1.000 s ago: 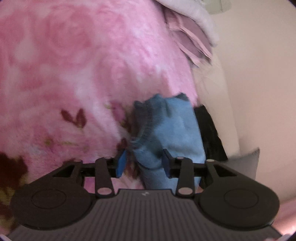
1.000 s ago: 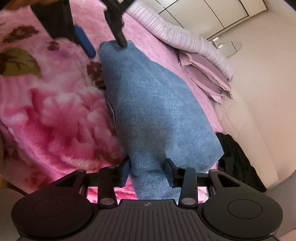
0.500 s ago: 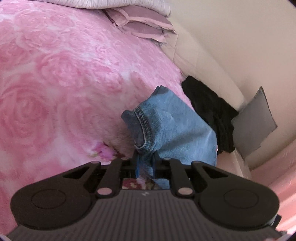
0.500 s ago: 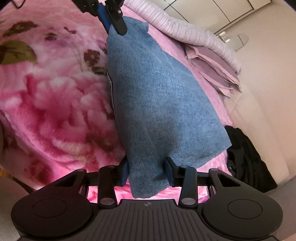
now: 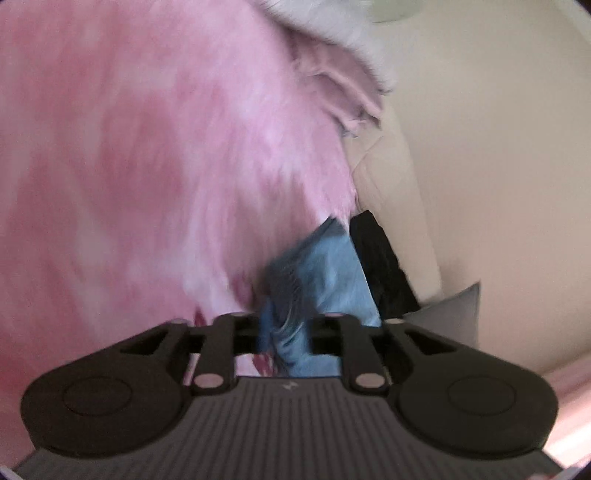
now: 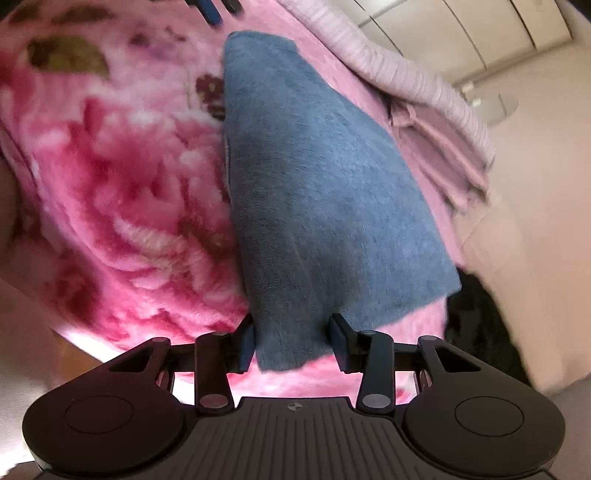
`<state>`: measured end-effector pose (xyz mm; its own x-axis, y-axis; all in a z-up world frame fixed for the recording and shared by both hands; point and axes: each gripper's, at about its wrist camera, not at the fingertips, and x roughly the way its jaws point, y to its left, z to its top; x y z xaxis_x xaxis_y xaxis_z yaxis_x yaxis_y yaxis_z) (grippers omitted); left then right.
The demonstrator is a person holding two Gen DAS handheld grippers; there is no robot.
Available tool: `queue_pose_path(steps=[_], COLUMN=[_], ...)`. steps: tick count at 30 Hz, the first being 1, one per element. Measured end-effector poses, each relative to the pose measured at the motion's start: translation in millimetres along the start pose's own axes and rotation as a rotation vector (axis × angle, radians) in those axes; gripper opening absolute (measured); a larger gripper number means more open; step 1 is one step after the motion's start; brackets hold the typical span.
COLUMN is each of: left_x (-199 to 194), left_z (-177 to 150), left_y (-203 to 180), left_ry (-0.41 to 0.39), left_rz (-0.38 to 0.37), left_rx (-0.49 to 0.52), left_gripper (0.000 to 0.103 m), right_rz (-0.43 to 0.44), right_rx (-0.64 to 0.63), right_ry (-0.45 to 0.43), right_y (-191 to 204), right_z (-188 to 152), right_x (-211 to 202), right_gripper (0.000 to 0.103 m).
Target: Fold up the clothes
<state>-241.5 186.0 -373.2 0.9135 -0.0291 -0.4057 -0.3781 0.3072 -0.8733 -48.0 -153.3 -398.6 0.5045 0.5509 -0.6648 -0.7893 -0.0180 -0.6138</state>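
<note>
A blue garment (image 6: 325, 192) lies stretched out along the pink floral blanket (image 6: 122, 192). Its near end sits between the pads of my right gripper (image 6: 293, 343), which stands open and astride it. My left gripper (image 6: 216, 11) shows blurred at the garment's far end, at the top edge of the right wrist view. In the blurred left wrist view, a bunched, seamed edge of the blue garment (image 5: 317, 269) fills the narrow gap of my left gripper (image 5: 286, 332), and the fingers look shut on it.
A black garment (image 6: 476, 317) lies off the blanket's right edge on the cream mattress side (image 5: 388, 177). A lilac striped pillow (image 6: 406, 85) and folded lilac cloths (image 6: 443, 155) sit at the far end. A grey cushion (image 5: 454, 314) leans near the wall.
My left gripper went from open to shut on the garment's far edge, then swung fast, blurring its view. The garment has dropped flatter onto the blanket. My right gripper stayed open.
</note>
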Motion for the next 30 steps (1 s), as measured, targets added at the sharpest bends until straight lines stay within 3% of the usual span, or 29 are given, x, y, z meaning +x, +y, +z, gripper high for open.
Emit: queue_pose_path(steps=[1, 4, 6, 8, 9, 10, 11, 13, 17, 19, 23, 26, 28, 30], left_x=[-2, 25, 50, 74, 79, 85, 84, 79, 65, 72, 81, 66, 68, 87], left_z=[5, 13, 15, 17, 17, 18, 19, 16, 2, -10, 6, 37, 54, 64], left_y=[-10, -34, -41, -42, -38, -33, -31, -32, -43, -39, -22, -24, -35, -56], left_ry=[0.002, 0.055, 0.103, 0.148, 0.143, 0.139, 0.128, 0.096, 0.015, -0.013, -0.018, -0.086, -0.069, -0.013], left_rz=[0.012, 0.029, 0.05, 0.081, 0.071, 0.061, 0.045, 0.022, -0.006, 0.051, 0.165, 0.078, 0.046, 0.07], left_rx=[0.049, 0.158, 0.183, 0.183, 0.158, 0.135, 0.144, 0.211, 0.438, 0.541, 0.399, 0.215, 0.194, 0.252], left_gripper=[0.034, 0.042, 0.044, 0.037, 0.022, 0.014, 0.013, 0.01, 0.009, 0.01, 0.012, 0.011, 0.02, 0.035], right_rz=[0.044, 0.182, 0.214, 0.22, 0.242, 0.261, 0.28, 0.323, 0.333, 0.334, 0.348, 0.341, 0.308, 0.274], right_rx=[0.116, 0.649, 0.939, 1.186, 1.275, 1.341, 1.404, 1.453, 1.498, 1.507, 1.51, 1.511, 1.509, 1.507], right_ry=[-0.006, -0.028, -0.054, -0.068, -0.074, -0.066, -0.057, -0.029, -0.048, -0.057, -0.057, -0.05, -0.077, -0.104], right_y=[-15, -77, -108, -131, -140, -144, -146, -146, -141, -139, -143, -155, -170, -185], right_z=[2, -6, -21, -35, -40, -46, -51, -58, -69, -74, -76, -74, -69, -64], right_x=[-6, -14, -14, -6, 1, 10, 20, 39, 48, 50, 49, 44, 43, 42], right_gripper=[0.047, 0.048, 0.048, 0.048, 0.048, 0.048, 0.044, 0.013, 0.012, 0.012, 0.015, 0.032, 0.034, 0.035])
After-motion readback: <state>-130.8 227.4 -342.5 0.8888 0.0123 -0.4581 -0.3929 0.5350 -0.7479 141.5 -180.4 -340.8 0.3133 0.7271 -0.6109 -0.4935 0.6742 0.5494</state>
